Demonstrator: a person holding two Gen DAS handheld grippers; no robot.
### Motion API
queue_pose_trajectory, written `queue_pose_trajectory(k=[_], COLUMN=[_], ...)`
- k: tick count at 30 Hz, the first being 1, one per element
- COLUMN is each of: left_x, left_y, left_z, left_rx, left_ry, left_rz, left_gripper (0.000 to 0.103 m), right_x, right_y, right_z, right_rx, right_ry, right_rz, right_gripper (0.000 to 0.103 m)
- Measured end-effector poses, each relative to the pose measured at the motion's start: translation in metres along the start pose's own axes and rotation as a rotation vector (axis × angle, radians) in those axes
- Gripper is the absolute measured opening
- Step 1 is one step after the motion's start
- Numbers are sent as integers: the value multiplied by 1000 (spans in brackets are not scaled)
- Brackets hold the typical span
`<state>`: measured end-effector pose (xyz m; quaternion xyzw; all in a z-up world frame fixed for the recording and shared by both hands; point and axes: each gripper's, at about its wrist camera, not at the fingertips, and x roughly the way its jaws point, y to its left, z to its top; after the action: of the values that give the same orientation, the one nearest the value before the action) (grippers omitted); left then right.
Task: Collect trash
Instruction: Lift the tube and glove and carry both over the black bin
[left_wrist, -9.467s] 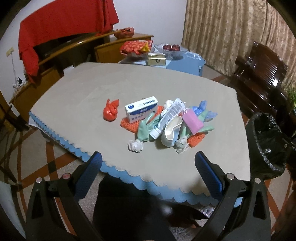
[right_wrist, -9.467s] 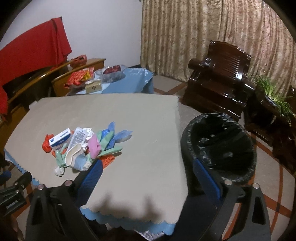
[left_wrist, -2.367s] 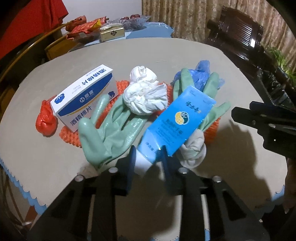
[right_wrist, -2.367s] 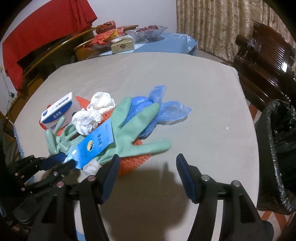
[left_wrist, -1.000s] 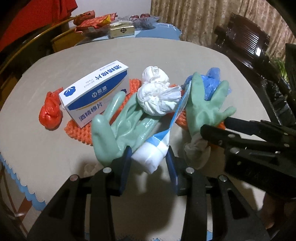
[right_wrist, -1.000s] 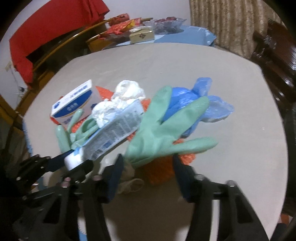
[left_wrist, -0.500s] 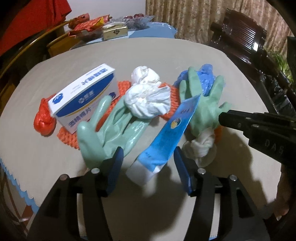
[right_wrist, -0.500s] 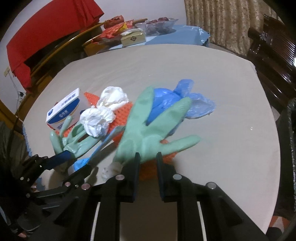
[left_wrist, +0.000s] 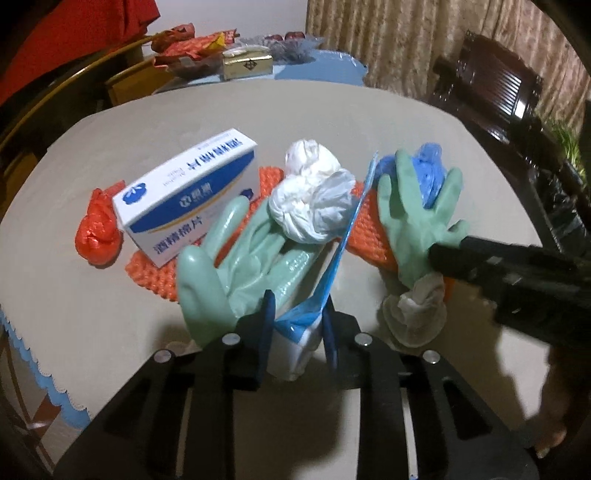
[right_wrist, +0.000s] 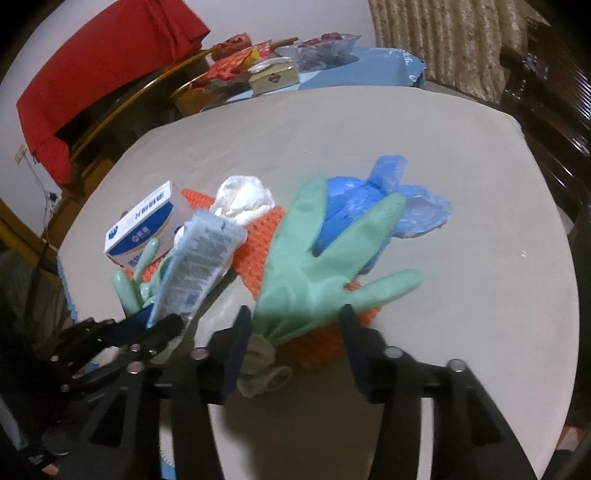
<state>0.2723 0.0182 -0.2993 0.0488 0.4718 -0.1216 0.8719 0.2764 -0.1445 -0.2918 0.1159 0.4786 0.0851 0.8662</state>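
Two grippers we angle down over the table (left_wrist: 332, 110): left gripper (left_wrist: 297, 325), just closed, clamps one blue tube (left_wrist: 343, 236); right gripper (right_wrist: 293, 345), just opened, straddles a green glove (right_wrist: 306, 273). We count two green gloves, two white wads, one box (left_wrist: 188, 192).

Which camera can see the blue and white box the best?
The left wrist camera. There the blue and white box shows its whole top and front, with the printing clear, beside the red bag. In the right wrist camera the box looks smaller, and the tube hides one end of it.
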Motion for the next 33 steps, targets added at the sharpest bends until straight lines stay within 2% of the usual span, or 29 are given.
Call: queue_pose_trajectory(k=[1, 3, 6, 9, 15, 22, 33], left_x=[-1, -3, -5, -11, -31, -65, -103], left_y=[0, 0, 2, 3, -3, -11, -43], left_z=[0, -1, 0, -1, -2, 2, 7], left_rx=[0, 1, -4, -7, -10, -19, -14], left_ry=[-1, -2, -6, -14, -29, -70, -105], left_rz=[0, 1, 7, 11, 22, 22, 23], left_gripper=[23, 23, 23, 23, 23, 23, 23], right_x=[4, 9, 5, -3, -36, -88, -145], right_y=[3, 4, 5, 4, -4, -8, -34], right_z=[-1, -1, -1, -3, -3, 5, -1], right_rx=[-11, -17, -26, -38, -28, -36, -24], right_ry=[10, 22, 10, 2, -34, -114, -176], right_rz=[-3, 20, 26, 36, 55, 64, 26], right_gripper=[50, 34, 21, 14, 11, 11, 11])
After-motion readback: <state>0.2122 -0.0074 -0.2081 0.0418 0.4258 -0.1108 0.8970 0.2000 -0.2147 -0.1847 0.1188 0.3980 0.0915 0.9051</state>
